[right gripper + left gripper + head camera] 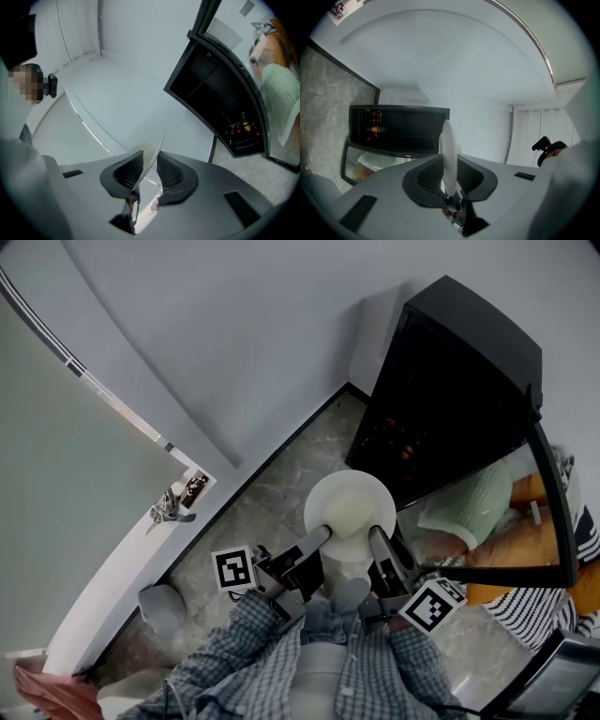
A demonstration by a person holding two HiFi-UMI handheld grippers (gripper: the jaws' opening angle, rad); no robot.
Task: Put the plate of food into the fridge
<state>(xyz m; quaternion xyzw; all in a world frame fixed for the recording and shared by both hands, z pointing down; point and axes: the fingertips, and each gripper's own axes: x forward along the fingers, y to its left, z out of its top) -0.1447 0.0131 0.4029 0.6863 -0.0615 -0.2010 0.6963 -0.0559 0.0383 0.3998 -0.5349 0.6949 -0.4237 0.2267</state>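
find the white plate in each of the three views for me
Head view: plate at centre, just below the black fridge.
Left gripper view: plate at centre, edge-on, pinched between the jaws.
Right gripper view: plate at lower centre, rim tilted, pinched between the jaws.
Shared landmark: the fridge, at upper right, left and right in that order.

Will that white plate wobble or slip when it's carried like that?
Probably stiff: the plate shows no sag though pinched only at its rim. Maybe slippery, as it looks smooth. It might tip, since the left gripper and right gripper hold just the near edge.
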